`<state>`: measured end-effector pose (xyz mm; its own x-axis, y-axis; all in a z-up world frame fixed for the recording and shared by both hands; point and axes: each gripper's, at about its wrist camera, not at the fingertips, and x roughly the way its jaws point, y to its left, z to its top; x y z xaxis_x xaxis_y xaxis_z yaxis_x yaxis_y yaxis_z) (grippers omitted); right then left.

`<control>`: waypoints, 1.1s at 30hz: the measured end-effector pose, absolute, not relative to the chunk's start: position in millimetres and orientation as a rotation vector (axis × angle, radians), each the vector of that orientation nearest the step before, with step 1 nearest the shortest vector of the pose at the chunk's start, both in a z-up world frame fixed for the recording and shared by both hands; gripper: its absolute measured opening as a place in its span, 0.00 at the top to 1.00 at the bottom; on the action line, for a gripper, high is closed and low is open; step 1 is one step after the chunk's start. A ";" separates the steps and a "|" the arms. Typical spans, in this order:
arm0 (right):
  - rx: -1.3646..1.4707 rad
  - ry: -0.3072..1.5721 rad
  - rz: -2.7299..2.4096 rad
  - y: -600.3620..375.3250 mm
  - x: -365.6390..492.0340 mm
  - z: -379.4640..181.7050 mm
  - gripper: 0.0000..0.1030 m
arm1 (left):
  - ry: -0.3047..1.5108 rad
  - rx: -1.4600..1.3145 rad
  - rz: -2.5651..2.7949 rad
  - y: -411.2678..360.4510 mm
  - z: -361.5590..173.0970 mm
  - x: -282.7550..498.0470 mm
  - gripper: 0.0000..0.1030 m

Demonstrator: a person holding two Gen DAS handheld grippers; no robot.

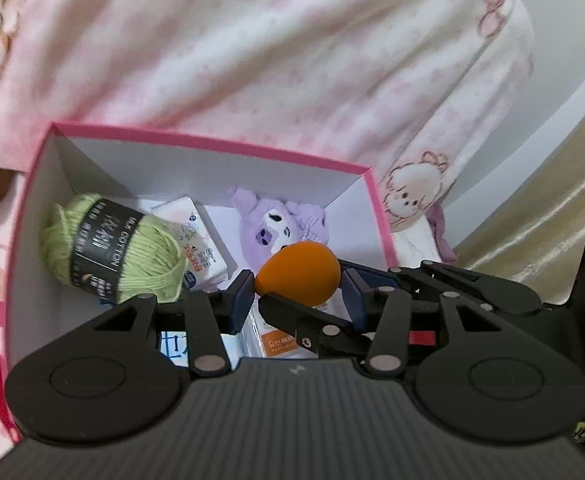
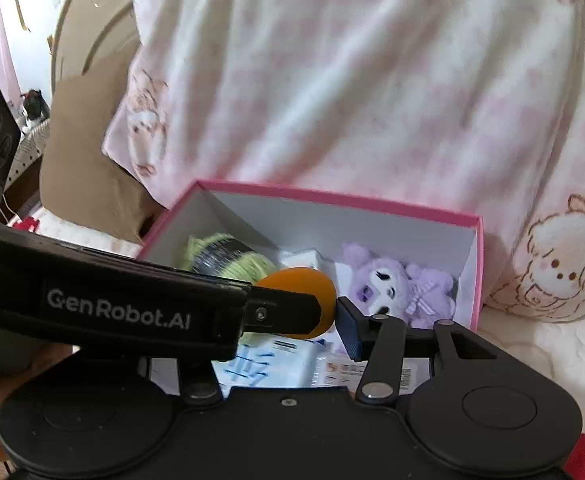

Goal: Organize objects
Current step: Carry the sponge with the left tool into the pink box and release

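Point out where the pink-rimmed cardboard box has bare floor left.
Bare floor: a strip between small white carton and purple plush toy, reaching the pink-rimmed cardboard box's back wall. Crowded: green yarn ball fills the left, flat packets cover the front.

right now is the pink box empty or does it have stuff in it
Not empty. The open pink box holds green yarn, a purple plush toy and small cartons; an orange egg-shaped thing hangs over it.
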<state>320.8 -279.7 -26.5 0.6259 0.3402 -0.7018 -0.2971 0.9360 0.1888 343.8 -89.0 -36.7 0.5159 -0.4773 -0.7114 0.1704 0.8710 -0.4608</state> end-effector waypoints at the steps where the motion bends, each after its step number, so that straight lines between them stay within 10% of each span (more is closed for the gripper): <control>1: 0.054 0.827 0.361 -280.9 324.3 -32.0 0.49 | 0.960 -0.357 -0.395 -91.9 -41.8 347.3 0.55; 21: 0.147 0.939 0.311 -287.7 349.5 -76.7 0.43 | 1.013 -0.480 -0.293 -82.0 -89.9 375.9 0.61; 27: 0.089 0.937 0.305 -282.2 348.2 -79.0 0.78 | 1.011 -0.425 -0.251 -80.9 -89.5 373.8 0.61; 33: 0.106 0.935 0.305 -284.5 342.1 -74.4 0.76 | 1.006 -0.339 -0.251 -85.1 -77.3 364.5 0.61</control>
<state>342.1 -284.5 -74.4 0.5545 0.3035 -0.7748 -0.2123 0.9519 0.2209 364.5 -85.1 -77.3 0.5136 -0.3586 -0.7795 0.0496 0.9194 -0.3903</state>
